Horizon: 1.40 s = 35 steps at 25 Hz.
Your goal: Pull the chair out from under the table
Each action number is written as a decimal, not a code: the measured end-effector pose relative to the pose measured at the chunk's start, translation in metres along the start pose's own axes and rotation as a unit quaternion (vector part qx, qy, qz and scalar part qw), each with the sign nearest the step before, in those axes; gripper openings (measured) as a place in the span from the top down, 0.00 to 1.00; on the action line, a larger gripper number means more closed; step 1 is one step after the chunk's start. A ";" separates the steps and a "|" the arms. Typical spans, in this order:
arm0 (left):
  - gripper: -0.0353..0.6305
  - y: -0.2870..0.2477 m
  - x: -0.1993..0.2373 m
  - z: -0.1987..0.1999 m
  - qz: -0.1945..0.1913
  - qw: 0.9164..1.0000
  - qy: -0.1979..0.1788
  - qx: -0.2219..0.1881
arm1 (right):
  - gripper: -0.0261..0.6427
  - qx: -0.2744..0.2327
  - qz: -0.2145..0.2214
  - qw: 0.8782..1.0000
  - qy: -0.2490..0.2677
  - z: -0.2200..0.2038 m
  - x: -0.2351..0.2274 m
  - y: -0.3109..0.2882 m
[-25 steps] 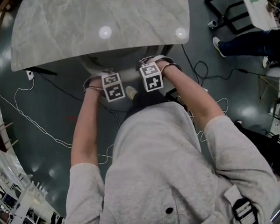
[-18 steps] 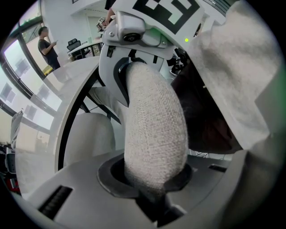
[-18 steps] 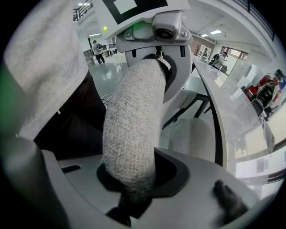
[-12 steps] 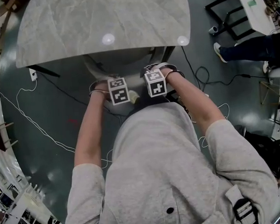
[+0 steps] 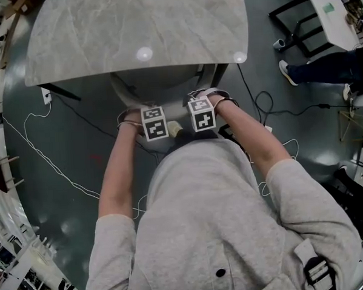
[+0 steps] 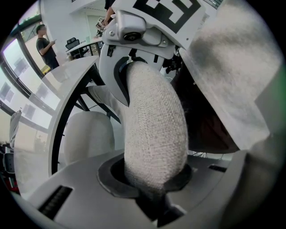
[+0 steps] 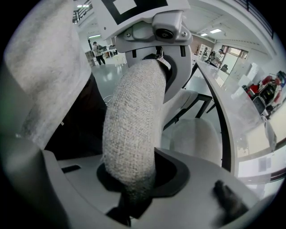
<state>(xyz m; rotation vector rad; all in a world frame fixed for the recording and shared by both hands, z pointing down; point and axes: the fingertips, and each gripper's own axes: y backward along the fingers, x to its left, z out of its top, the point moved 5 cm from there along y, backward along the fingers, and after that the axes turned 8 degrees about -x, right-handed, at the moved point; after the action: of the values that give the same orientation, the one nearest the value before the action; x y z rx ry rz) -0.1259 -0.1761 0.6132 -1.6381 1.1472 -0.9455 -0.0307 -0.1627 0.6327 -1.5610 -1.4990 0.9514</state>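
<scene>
The chair has a pale seat that sits partly under the marble table. Its backrest rim, covered in rough beige fabric, curves between both grippers. My left gripper is shut on this rim, which fills the gap between the jaws. My right gripper is shut on the same rim a hand's width to the right, the fabric pinched low in its jaws. Each gripper view shows the other gripper at the far end of the rim. The seat lies beyond, below the table edge.
White and black cables trail over the dark floor on both sides. A black frame stand and another person's leg are at the upper right. Shelving lines the left edge. My shoe is between the grippers.
Both grippers have moved back from the table edge toward my body, still clamped on the backrest. The chair has come with them, and more of its seat shows.
</scene>
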 end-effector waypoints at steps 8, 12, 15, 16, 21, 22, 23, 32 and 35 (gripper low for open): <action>0.78 -0.004 -0.024 0.010 0.000 1.000 0.017 0.003 | 0.82 -0.004 0.006 1.000 0.012 -0.001 0.024 0.003; 0.78 -0.007 -0.043 0.014 0.001 1.000 0.029 0.005 | 0.82 -0.002 0.012 1.000 0.022 0.000 0.042 0.003; 0.78 -0.007 -0.056 0.015 0.002 0.999 0.037 0.007 | 0.82 -0.002 0.016 1.000 0.027 0.003 0.053 0.002; 0.78 -0.007 -0.061 0.016 0.002 0.999 0.039 0.007 | 0.82 -0.002 0.017 0.999 0.029 0.004 0.057 0.003; 0.77 -0.010 -0.080 0.022 -0.001 0.999 0.054 0.005 | 0.82 -0.002 0.026 0.999 0.038 0.002 0.075 0.004; 0.77 -0.011 -0.082 0.024 -0.001 0.998 0.056 0.005 | 0.82 -0.002 0.027 0.999 0.039 0.002 0.077 0.004; 0.77 -0.011 -0.084 0.025 -0.001 0.998 0.058 0.004 | 0.82 -0.002 0.027 0.999 0.040 0.001 0.080 0.004; 0.77 -0.020 -0.110 0.042 0.010 0.997 0.077 -0.003 | 0.82 -0.001 0.037 0.998 0.058 -0.009 0.106 0.007; 0.77 -0.024 -0.122 0.046 0.013 0.997 0.082 -0.005 | 0.82 -0.001 0.044 0.997 0.062 -0.010 0.118 0.007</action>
<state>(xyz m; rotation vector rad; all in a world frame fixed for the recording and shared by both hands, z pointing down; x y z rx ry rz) -0.1109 -0.0442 0.6110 -1.5724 1.2821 -1.0757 -0.0146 -0.0452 0.6301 -1.6688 -1.3550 0.8850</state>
